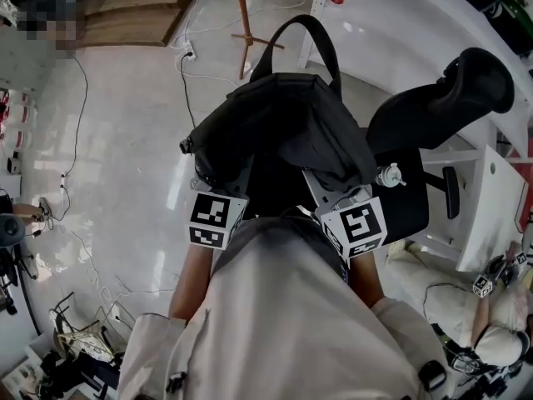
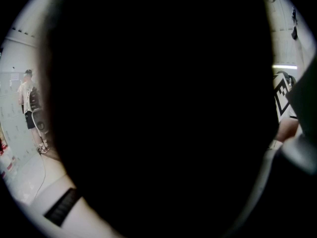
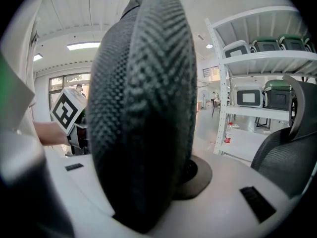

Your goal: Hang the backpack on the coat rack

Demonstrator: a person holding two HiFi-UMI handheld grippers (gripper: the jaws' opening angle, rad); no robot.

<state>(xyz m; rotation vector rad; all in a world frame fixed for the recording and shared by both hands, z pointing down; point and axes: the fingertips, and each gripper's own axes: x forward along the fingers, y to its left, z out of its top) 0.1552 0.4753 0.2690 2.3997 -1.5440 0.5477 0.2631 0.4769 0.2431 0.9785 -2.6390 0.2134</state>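
The black backpack (image 1: 283, 136) hangs in the air in front of me, its carry loop (image 1: 304, 36) pointing away toward the wooden coat rack (image 1: 241, 19) that stands on the floor ahead. My left gripper (image 1: 216, 180) reaches into the bag's left side; black fabric (image 2: 158, 113) fills the left gripper view and hides the jaws. My right gripper (image 1: 331, 188) holds the bag's right side. In the right gripper view a padded woven strap (image 3: 143, 113) stands pinched between the white jaws of that gripper (image 3: 148, 202).
A black office chair (image 1: 441, 98) stands close on the right beside white shelving (image 1: 400, 23). Wooden boards (image 1: 133, 11) lie at the far left, and cables (image 1: 75, 140) trail over the glossy floor. A seated person (image 1: 491, 315) is at the lower right.
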